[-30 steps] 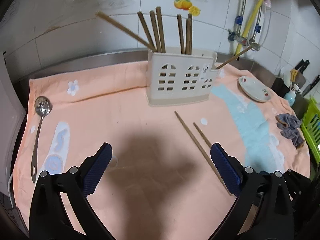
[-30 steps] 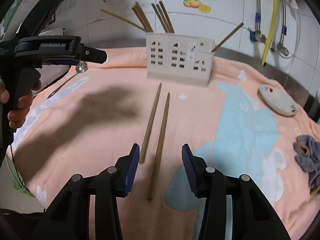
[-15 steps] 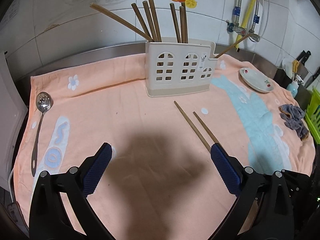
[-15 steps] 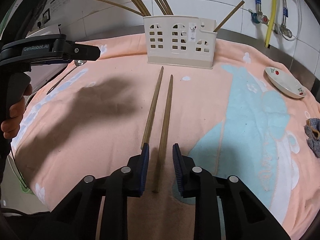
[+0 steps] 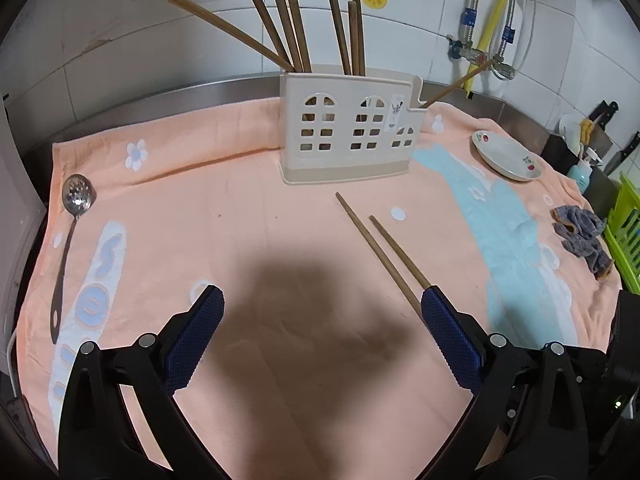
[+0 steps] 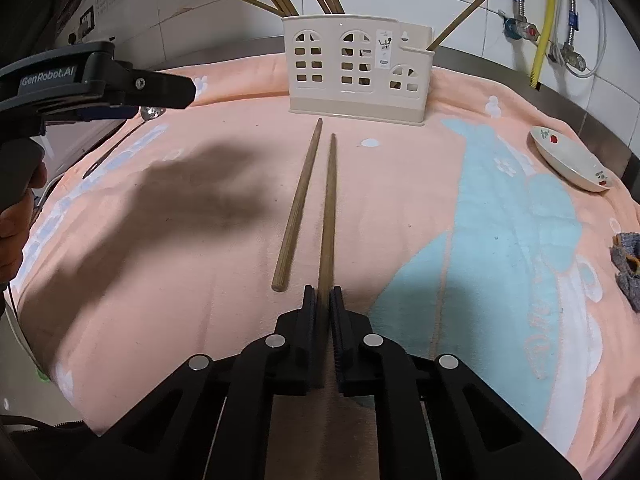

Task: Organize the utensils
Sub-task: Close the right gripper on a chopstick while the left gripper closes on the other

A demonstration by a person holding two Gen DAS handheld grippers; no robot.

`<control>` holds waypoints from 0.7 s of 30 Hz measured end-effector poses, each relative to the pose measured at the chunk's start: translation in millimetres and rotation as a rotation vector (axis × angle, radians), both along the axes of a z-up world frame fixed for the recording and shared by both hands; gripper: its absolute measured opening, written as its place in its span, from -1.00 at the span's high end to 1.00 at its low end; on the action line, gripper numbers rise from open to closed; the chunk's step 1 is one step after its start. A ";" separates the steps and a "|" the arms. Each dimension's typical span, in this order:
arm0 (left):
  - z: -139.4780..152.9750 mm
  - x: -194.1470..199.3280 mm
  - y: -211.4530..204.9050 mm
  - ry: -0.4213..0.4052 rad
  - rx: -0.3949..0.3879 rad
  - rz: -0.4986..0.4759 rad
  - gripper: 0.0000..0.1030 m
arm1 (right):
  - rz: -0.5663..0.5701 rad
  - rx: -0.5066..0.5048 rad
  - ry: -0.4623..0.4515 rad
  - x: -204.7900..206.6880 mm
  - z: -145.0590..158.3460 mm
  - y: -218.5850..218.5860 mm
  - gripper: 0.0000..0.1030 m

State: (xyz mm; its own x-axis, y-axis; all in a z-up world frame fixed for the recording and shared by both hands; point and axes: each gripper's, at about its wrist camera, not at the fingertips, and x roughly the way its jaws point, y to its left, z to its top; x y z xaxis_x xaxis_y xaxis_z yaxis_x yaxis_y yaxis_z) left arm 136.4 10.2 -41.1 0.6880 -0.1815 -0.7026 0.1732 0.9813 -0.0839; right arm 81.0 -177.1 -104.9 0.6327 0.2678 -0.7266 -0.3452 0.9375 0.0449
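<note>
Left wrist view: the left hand-held gripper (image 5: 318, 308) is hovering with its fingers spread wide apart, gripping nothing, above the peach towel (image 5: 240, 220) that is covering the counter. Two loose chopsticks (image 5: 380, 248) are lying side by side on the towel, angling from near the cream utensil holder (image 5: 348, 128) toward the gripper's right finger. The holder is standing toward the counter's back edge, with more chopsticks leaning out of it. A slotted spoon (image 5: 72, 236) is lying along the left edge, and a small plate (image 5: 506, 156) is sitting near the right edge. Right wrist view: the right hand-held gripper (image 6: 324, 296) is clamping the near end of the right chopstick (image 6: 328, 208), while the left chopstick (image 6: 298, 204) is resting just beside it.
</note>
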 end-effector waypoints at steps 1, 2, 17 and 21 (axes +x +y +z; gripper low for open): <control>-1.1 0.1 -0.9 0.003 0.000 -0.001 -0.90 | -0.004 0.005 -0.001 -0.3 0.2 -1.4 0.87; -3.3 -0.4 -2.8 0.009 -0.001 -0.004 -0.90 | -0.009 0.007 -0.004 -0.6 0.5 -3.0 0.87; -38.2 -7.3 -56.9 0.098 -0.027 -0.139 -0.78 | -0.072 0.052 -0.085 -12.5 17.5 -35.0 0.87; -48.7 -4.4 -69.5 0.135 -0.047 -0.185 -0.37 | -0.081 0.065 -0.086 -13.0 17.4 -41.2 0.87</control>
